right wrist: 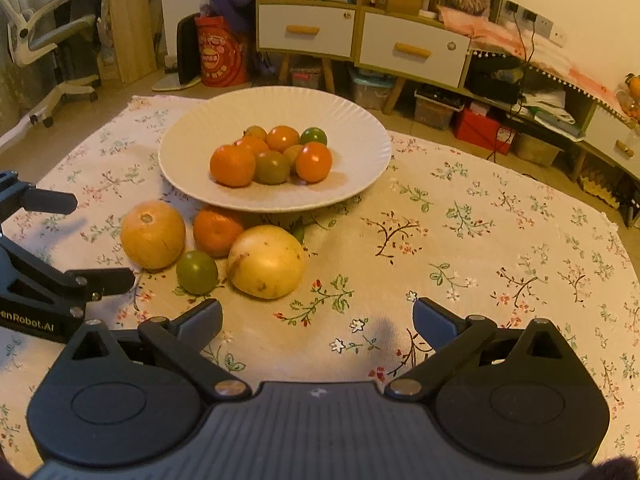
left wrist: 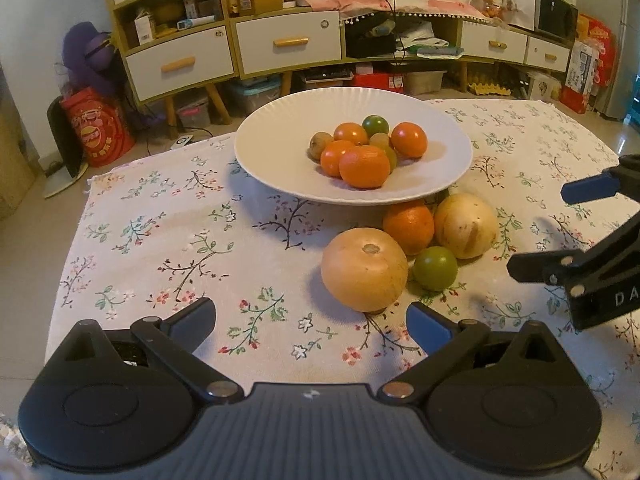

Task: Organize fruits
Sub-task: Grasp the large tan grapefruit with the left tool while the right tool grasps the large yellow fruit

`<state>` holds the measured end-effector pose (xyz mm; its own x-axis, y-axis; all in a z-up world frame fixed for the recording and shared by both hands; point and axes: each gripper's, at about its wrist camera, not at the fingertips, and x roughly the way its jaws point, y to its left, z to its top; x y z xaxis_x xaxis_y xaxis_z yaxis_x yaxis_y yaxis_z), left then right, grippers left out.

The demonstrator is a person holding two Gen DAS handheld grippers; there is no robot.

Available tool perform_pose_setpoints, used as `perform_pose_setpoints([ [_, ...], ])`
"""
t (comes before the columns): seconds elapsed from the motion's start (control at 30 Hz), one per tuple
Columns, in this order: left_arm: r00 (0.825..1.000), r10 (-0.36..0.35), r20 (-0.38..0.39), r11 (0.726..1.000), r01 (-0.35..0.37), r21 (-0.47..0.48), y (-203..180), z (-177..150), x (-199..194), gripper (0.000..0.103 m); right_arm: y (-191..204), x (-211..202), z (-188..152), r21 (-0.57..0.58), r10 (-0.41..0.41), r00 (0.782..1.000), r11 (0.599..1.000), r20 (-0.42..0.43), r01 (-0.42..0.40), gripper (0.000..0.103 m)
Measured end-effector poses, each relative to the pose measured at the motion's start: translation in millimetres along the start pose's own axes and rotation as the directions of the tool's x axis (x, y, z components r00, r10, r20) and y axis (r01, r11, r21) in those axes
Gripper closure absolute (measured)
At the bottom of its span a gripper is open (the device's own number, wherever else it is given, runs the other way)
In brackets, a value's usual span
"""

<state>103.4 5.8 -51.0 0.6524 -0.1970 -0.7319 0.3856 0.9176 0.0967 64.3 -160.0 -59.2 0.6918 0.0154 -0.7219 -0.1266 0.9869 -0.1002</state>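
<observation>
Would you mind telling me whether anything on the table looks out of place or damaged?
Four fruits lie loose on the tablecloth beside the white plate: a tan melon, an orange, a green fruit and a pale yellow melon, whose skin bears a scar-like streak. Nothing is spilled.

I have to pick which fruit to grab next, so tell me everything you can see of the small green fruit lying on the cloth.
The green fruit is small, round, smooth and slightly glossy, olive-green. It lies on the floral cloth, outside the plate, at the near side of the loose cluster. It sits in front of the orange, between the tan melon and the yellow melon, close to or touching them. Neither gripper touches it.
</observation>
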Motion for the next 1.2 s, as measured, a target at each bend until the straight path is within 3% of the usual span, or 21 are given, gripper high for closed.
perform_pose_setpoints([
  [0.23, 1.000, -0.013, 0.014, 0.999, 0.012, 0.038, -6.4, -2.3, 10.5, 0.019, 4.6, 10.8, -4.7, -0.032, -0.004, 1.000, 0.999, -0.030, 0.004, 0.001],
  [0.4, 0.999, -0.024, 0.023, 0.999, 0.023, 0.045, -7.5, 1.8, 15.2, 0.035, 4.5, 15.7, -5.8, -0.042, -0.005, 0.999, 0.999, -0.038, 0.003, 0.001],
  [0.73, 0.996, -0.066, 0.057, 0.997, 0.064, 0.037, -10.3, 7.5, 15.8, 0.050, 0.3, 21.2, -7.2, -0.031, 0.002, 0.999, 1.000, -0.043, -0.003, 0.001],
  [0.87, 0.994, -0.088, 0.058, 0.996, 0.086, 0.033, -11.4, 10.0, 15.1, 0.067, 0.9, 22.3, -6.2, -0.029, 0.009, 0.999, 1.000, -0.036, -0.010, 0.000],
  [1.2, 0.996, -0.081, 0.024, 0.997, 0.081, 0.014, -9.0, 13.4, 13.5, 0.068, 7.6, 28.5, 4.8, -0.032, 0.015, 1.000, 0.999, -0.013, -0.015, 0.003],
])
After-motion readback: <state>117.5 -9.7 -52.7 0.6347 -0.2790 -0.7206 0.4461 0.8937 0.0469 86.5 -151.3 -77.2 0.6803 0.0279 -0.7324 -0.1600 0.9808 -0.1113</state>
